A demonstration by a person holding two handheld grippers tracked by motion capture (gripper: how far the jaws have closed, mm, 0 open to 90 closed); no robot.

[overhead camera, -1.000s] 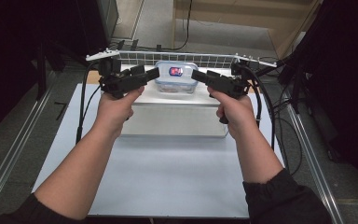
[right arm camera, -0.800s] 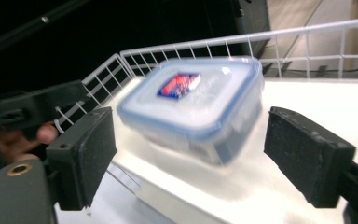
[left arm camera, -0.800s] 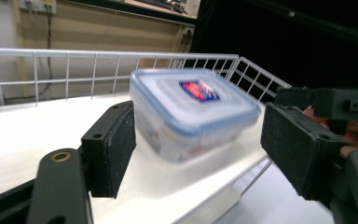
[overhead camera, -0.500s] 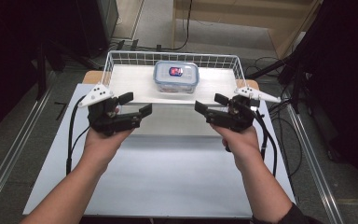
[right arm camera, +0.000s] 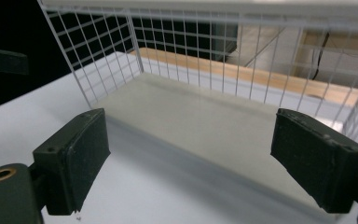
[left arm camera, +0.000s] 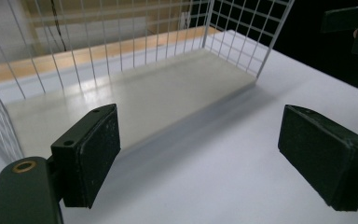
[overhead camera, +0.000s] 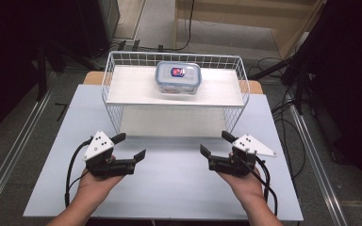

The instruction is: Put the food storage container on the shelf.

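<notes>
Two tiers made up the largest item on the pale blue table: a white wire-mesh rack with a smooth off-white upper shelf and a matching lower board seen through the mesh in both gripper views. A strip of bare wood showed behind the rack.

The work's object, a clear rectangular food container with rounded corners, a blue-rimmed snap lid and a small red-and-blue label, sat flat on the upper shelf, slightly right of centre and towards the rear mesh.

The left gripper and right gripper were both held low over the near half of the table, well apart from the rack and from each other. Each stood released, jaws spread wide with nothing between the matte black, slightly scuffed pads.

Judgement: the container appeared placed, and the step in hand was withdrawal. To finish it well, the grippers should be kept low and level, clear of the front wires of the rack, with the trailing cables kept from snagging the mesh or dragging the rack.
</notes>
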